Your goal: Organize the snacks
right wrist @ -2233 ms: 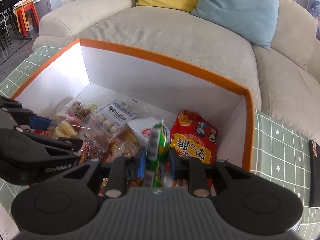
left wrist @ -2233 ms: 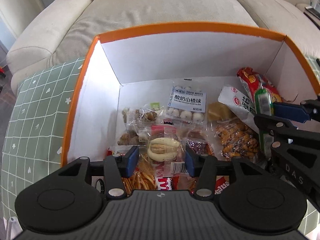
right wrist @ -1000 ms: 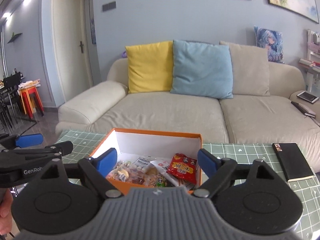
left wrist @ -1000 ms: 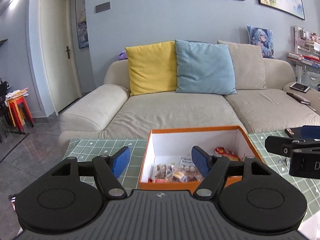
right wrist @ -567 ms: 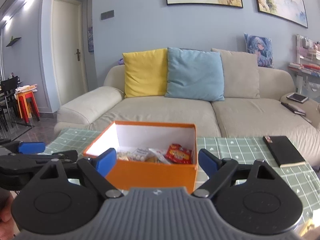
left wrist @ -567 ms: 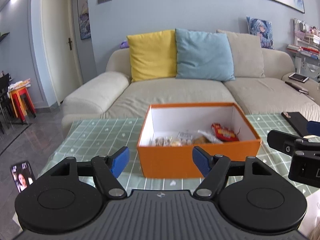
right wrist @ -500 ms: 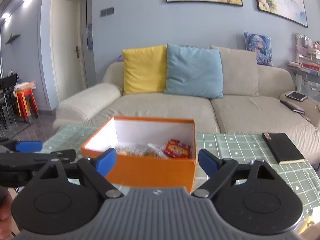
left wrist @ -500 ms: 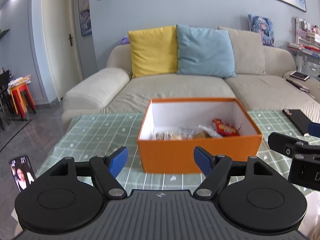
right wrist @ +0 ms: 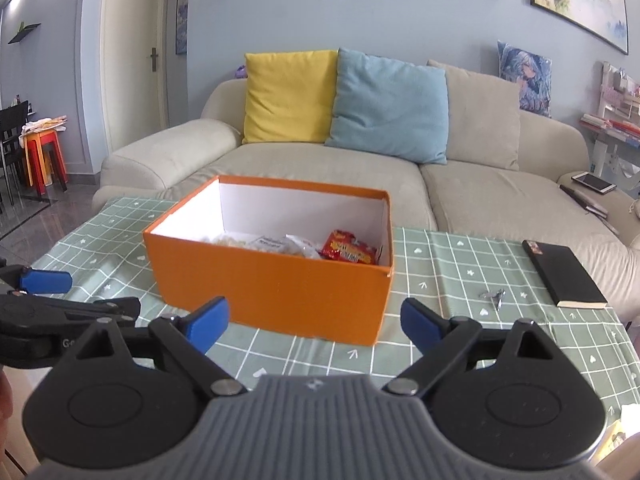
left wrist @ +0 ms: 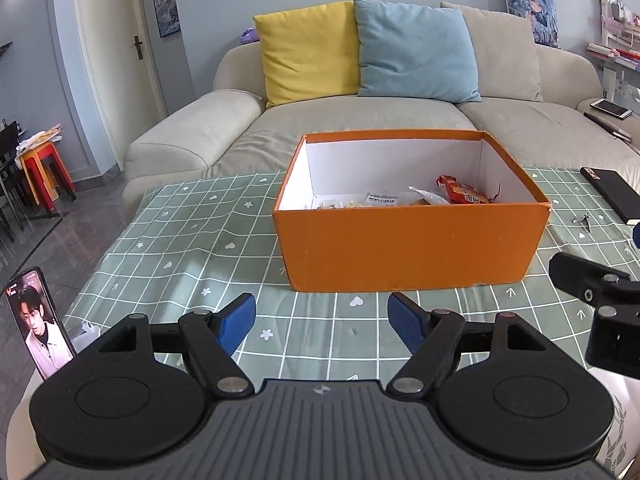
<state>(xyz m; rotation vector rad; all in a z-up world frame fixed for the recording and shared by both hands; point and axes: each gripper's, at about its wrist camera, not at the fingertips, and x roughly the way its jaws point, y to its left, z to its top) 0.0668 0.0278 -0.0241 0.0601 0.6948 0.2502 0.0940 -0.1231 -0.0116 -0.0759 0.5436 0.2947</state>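
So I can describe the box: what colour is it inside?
White inside the box, orange outside; the left wrist view shows it best.

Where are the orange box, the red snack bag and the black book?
orange box [right wrist: 276, 288], right wrist view, front wall.
red snack bag [right wrist: 349, 251], right wrist view, printed front.
black book [right wrist: 562, 272], right wrist view, cover.

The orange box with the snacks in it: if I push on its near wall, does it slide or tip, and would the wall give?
The orange box is low and wide and sits flat on the checked tablecloth, so it would likely slide rather than tip. The cloth may bunch ahead of it. With no lid, its walls look like thin card and may flex inward. Only a few snack packets show inside, so it is probably light.
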